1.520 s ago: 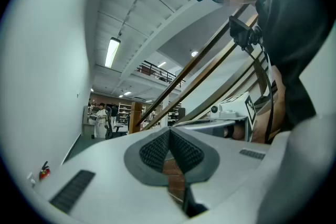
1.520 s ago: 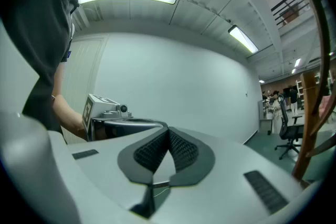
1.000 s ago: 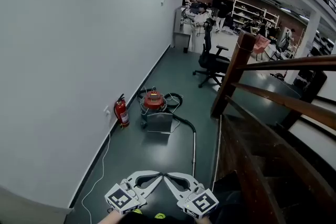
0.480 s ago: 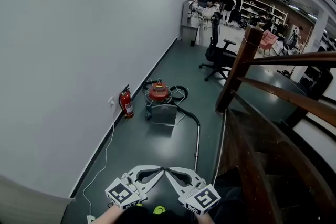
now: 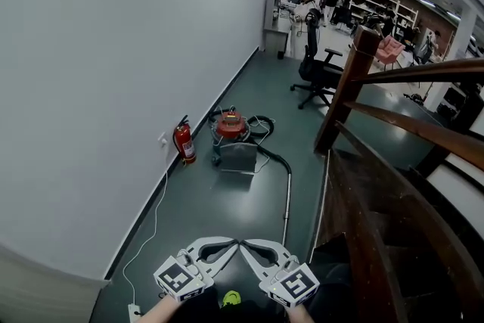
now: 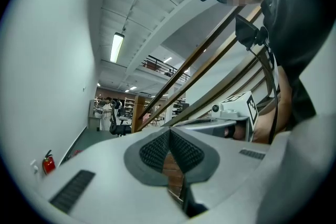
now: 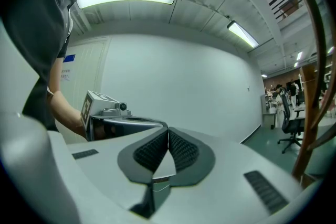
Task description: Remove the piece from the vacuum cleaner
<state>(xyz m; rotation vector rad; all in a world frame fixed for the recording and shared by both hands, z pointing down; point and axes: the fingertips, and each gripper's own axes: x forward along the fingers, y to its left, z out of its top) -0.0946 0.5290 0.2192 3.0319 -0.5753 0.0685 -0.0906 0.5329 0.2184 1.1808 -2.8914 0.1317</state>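
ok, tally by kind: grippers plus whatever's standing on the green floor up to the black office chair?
Grippers: 2, left gripper and right gripper, both shut and empty
Vacuum cleaner: 1
Fire extinguisher: 1
Office chair: 1
Total: 5

No word, brand or number is legible. A small blue sign [image 7: 68, 58] on the wall above the person's forearm [image 7: 65, 107] has print too small to read. The cubes on the left gripper [image 5: 228, 244] and right gripper [image 5: 249, 246] bear only black-and-white square patterns.
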